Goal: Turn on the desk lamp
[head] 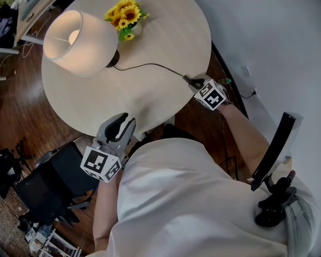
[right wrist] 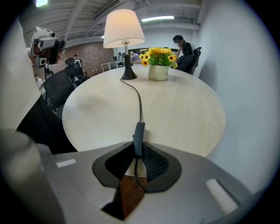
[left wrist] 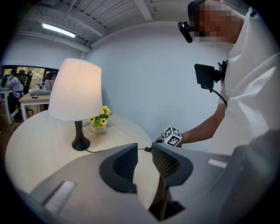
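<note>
Pale wood table (head: 150,100) holds the desk lamp (head: 80,42) on its far side, beside sunflowers (head: 125,15). Left gripper (left wrist: 145,154) hangs empty, jaws apart. Right gripper (right wrist: 139,151) is clenched on the slim inline switch (right wrist: 138,133) of the cord (right wrist: 140,105) at the table's edge; a tug there could drag the lamp over. Its cream shade (head: 75,45) glows, seemingly lit.

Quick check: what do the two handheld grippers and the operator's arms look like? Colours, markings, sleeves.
The left gripper and right gripper match: grey moulded shells, black ribbed pads, each with a white cube of black square markers. The person wears a white short-sleeved shirt.
</note>
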The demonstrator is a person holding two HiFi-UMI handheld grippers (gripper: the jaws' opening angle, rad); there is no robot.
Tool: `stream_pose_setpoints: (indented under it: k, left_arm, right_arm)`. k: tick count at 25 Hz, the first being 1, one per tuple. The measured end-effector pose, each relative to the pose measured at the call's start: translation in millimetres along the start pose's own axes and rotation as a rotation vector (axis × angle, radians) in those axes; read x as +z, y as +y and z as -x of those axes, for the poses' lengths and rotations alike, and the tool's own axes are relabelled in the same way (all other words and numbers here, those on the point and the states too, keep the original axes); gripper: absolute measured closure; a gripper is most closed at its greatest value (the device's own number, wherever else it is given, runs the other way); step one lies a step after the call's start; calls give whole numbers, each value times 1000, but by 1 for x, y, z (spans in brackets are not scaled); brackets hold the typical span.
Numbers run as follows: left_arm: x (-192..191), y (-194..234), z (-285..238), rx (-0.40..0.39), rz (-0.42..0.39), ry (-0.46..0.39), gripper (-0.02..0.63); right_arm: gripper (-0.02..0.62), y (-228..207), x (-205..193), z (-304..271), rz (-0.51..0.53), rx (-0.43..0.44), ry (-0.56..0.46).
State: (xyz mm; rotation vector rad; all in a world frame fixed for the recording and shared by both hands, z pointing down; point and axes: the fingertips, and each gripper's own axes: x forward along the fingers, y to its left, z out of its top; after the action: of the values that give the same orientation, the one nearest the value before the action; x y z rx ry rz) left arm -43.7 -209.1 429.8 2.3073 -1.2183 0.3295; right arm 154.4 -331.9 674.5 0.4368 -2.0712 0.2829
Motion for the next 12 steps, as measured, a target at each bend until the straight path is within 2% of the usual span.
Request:
stream_pose_setpoints:
  k: [3, 6, 12]
  left_arm:
    - [0, 2, 2, 3, 2, -3, 497]
    - [-1, 4, 3, 6, 4, -2, 497]
    - [-1, 7, 1, 3, 4, 0, 497]
  right_arm:
    - [515, 2, 6, 3, 4, 1, -1]
    - [461, 1, 2, 0, -2, 9, 2]
    - [453, 1, 3, 2, -20, 12, -10]
